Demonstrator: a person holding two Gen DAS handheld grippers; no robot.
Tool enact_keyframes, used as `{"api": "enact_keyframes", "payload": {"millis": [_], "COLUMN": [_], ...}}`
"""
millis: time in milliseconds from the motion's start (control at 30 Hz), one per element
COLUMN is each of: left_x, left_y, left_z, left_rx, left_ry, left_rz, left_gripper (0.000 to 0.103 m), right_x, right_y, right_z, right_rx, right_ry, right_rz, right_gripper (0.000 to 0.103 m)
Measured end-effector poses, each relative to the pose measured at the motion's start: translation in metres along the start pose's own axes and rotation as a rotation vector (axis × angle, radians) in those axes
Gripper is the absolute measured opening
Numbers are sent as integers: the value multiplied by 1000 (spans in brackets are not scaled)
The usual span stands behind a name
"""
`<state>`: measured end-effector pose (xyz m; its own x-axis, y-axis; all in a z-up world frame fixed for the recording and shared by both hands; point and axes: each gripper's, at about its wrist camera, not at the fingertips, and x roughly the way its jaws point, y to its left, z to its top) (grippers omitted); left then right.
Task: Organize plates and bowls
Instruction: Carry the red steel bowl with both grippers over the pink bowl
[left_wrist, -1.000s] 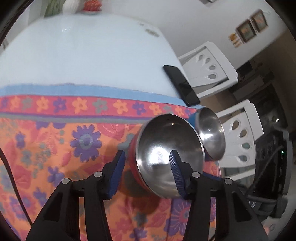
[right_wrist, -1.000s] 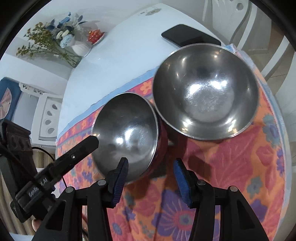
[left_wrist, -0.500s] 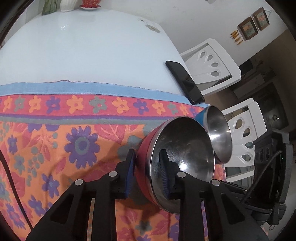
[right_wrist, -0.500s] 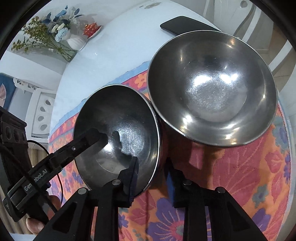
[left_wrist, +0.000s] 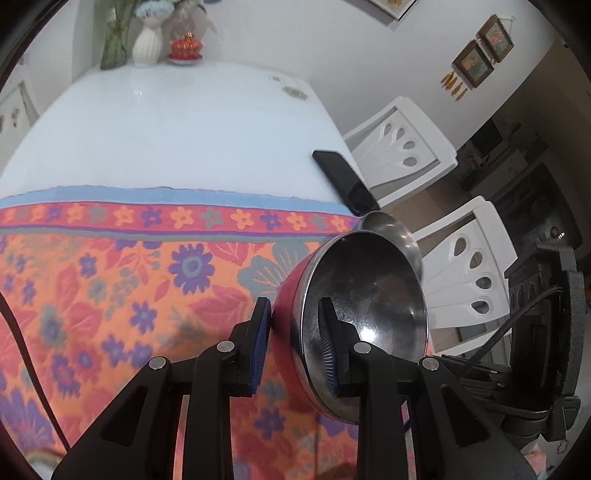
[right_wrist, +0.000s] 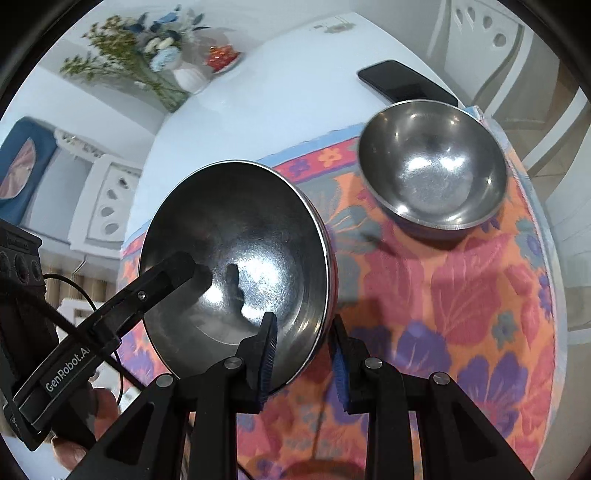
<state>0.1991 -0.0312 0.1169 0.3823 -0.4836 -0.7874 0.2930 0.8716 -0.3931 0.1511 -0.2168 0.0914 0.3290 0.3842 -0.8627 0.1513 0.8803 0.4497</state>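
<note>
Both pairs of jaws are clamped on the rim of the same red-sided steel bowl (right_wrist: 236, 258): the left gripper (left_wrist: 293, 350) pinches its wall from one side, one pad inside and one outside, and the right gripper (right_wrist: 301, 354) bites the rim opposite. The bowl hangs tilted, clear of the floral cloth (left_wrist: 110, 295).

Taking that cloth as the landmark, the white table (left_wrist: 166, 129) runs on beyond its blue far border, and white chairs (left_wrist: 469, 269) stand off its side edge. The second steel bowl (right_wrist: 432, 166) sits upright on the cloth's far corner, well apart from the held one. A black phone (right_wrist: 402, 81) lies on bare table just past that corner.

The step in hand looks like carrying the red bowl over to nest it in the seated one. Doing it well likely means moving both hands together so neither rim grip twists, levelling the bowl, then centring it above the other before lowering.
</note>
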Motion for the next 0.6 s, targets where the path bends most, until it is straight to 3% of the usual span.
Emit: {"api": "enact_keyframes", "payload": {"millis": [333, 600], "left_x": [-90, -119], "left_y": [-37, -62], "left_z": [-52, -106], "left_rx": [-6, 28], "left_ry": [-117, -108], "left_rz": [35, -3], "left_gripper": [23, 23], "right_x": [-69, -104], "right_y": [22, 18], "right_z": [-61, -112], "right_rx": [-67, -33], "right_ry": [-18, -23], "right_rz": [76, 65], "right_gripper": [27, 27]}}
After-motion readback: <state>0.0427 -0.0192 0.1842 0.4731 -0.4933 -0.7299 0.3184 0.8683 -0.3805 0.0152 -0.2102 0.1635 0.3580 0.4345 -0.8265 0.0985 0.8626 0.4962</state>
